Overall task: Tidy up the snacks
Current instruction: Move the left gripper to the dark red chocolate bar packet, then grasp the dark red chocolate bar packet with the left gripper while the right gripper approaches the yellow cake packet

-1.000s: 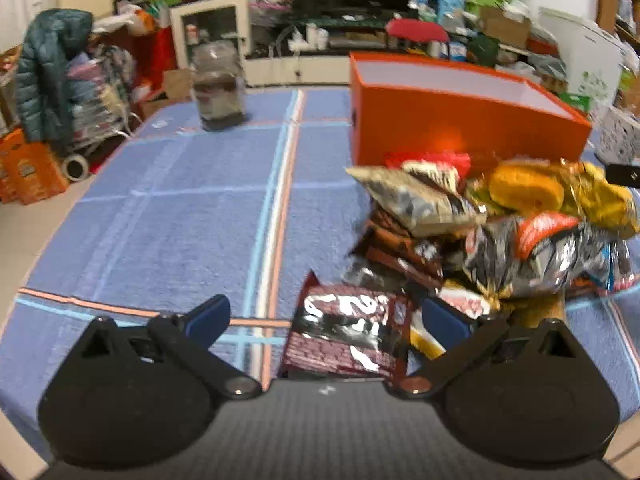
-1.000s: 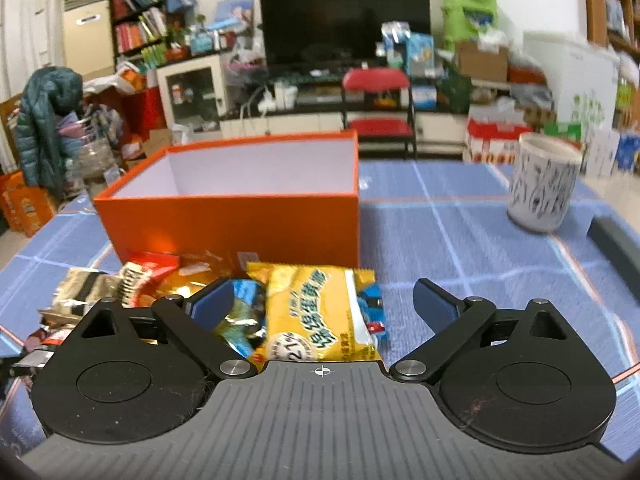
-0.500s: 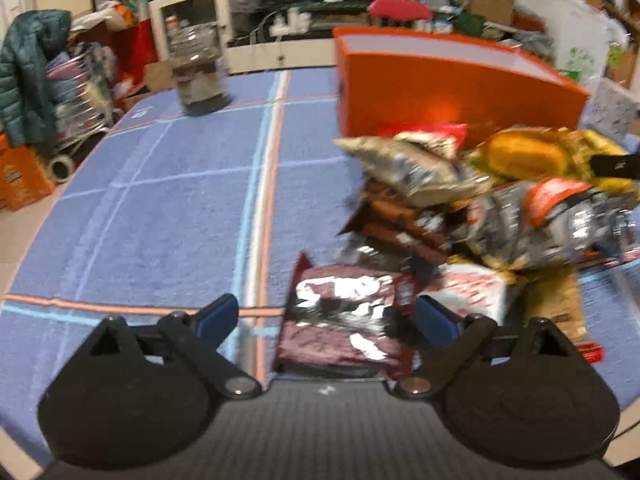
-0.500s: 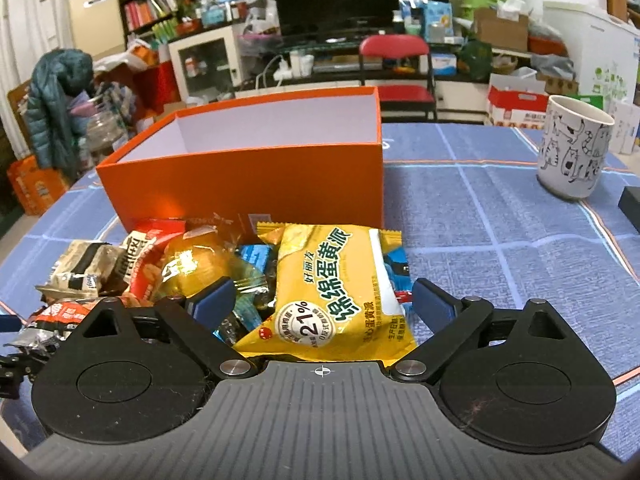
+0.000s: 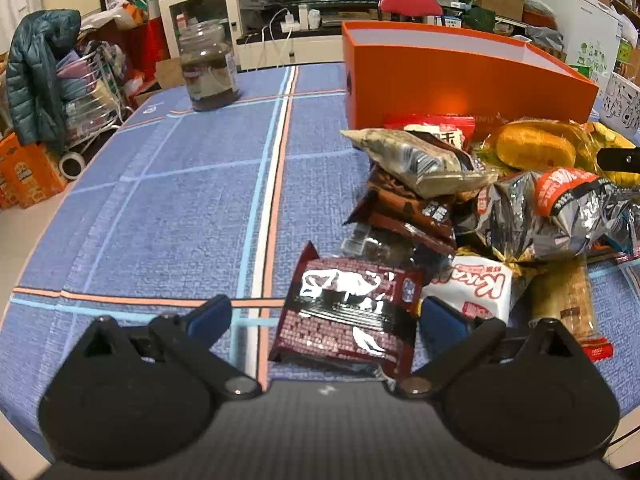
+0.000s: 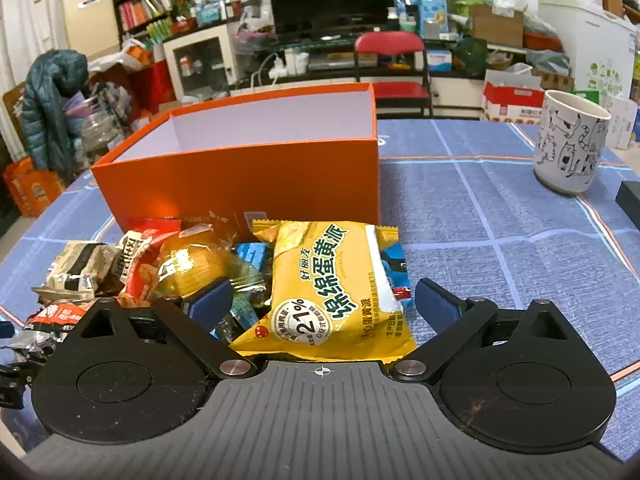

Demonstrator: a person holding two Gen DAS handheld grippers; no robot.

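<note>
Snack pile (image 5: 500,200) heaped on the blue tablecloth (image 5: 180,200), right up against the front of the orange box (image 6: 248,176); box looks empty inside; left gripper (image 5: 326,314) spread wide around a dark red pkt (image 5: 348,316) at the pile's near edge, not pinching it; right gripper (image 6: 322,300) also spread wide, yellow pkt (image 6: 332,288) between its fingers, unclamped; cat-print cup (image 6: 570,148) well off to the right; jar (image 5: 208,68) far left.
</note>
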